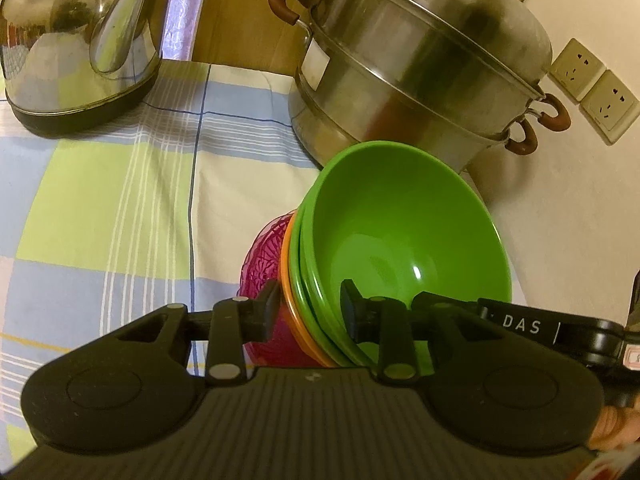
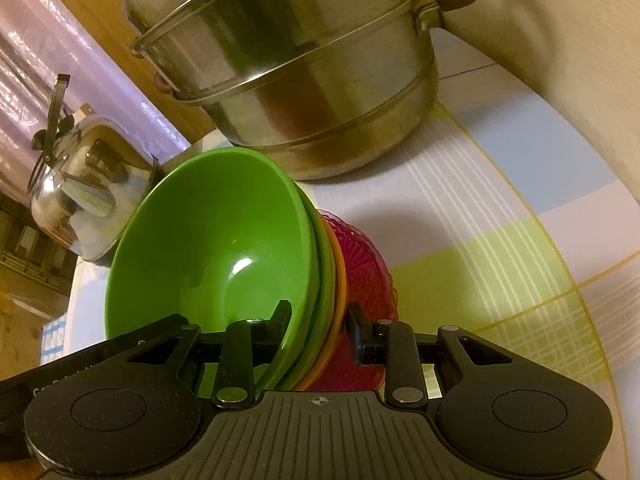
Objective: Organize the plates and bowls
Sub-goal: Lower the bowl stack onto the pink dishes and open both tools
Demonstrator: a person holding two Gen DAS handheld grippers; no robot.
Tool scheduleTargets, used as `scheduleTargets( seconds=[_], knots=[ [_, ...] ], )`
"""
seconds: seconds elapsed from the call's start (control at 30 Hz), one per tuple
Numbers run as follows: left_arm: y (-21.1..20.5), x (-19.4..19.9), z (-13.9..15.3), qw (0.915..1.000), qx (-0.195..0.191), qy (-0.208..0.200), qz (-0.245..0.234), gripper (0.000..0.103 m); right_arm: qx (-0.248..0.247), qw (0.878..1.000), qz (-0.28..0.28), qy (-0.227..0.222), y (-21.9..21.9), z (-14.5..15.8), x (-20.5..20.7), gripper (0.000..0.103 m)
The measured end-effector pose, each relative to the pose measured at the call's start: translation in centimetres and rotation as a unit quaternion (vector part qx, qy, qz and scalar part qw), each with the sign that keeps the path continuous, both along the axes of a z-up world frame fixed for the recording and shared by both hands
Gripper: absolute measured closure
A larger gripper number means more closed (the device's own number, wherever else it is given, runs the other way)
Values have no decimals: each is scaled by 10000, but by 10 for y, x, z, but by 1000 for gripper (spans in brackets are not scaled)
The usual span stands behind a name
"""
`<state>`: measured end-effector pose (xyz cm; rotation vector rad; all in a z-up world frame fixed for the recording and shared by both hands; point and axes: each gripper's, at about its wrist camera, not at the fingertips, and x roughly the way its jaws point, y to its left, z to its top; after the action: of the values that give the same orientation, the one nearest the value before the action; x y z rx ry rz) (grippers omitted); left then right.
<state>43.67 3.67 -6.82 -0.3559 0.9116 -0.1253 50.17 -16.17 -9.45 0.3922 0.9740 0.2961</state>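
My left hand-held gripper (image 1: 310, 308) is clamped on the rim of a nested stack: glossy green plastic bowl (image 1: 404, 236) on top, a second green bowl (image 1: 298, 268) under it, then an orange bowl (image 1: 287, 276), then a ribbed magenta translucent bowl (image 1: 260, 264). One finger sits inside the top bowl, the other against the magenta outer wall. My right hand-held gripper (image 2: 318, 330) does the same on the opposite rim, so the stack (image 2: 224, 248) is pinched from both sides.

Key relation: the stack lies directly ahead of both grippers, between them, tilted with its mouth facing each camera in turn. Neither hand is nearer. The stack's axis runs roughly crosswise to both sets of fingers.

Beyond it: a checked blue-green-white cloth on the tabletop (image 1: 120, 200), a stainless tiered steamer pot (image 1: 420, 60) close behind the stack, a polished steel kettle (image 1: 80, 40) further off to the side.

Hidden: the stack's base and whether it touches the cloth, since the gripper bodies block it. No plates in view. I can't confirm the pad contact on the orange rim.
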Motion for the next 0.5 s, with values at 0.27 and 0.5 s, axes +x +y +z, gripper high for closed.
scheduleTargets(
  seconds=[0.27, 0.5],
  knots=[
    [5, -6, 3, 9999, -3, -85, 68, 61, 211, 9994, -34, -254, -5, 6, -6, 34],
    [6, -17, 12, 9998, 9, -173, 64, 47, 308, 9986, -61, -426, -8, 14, -16, 32]
  ],
)
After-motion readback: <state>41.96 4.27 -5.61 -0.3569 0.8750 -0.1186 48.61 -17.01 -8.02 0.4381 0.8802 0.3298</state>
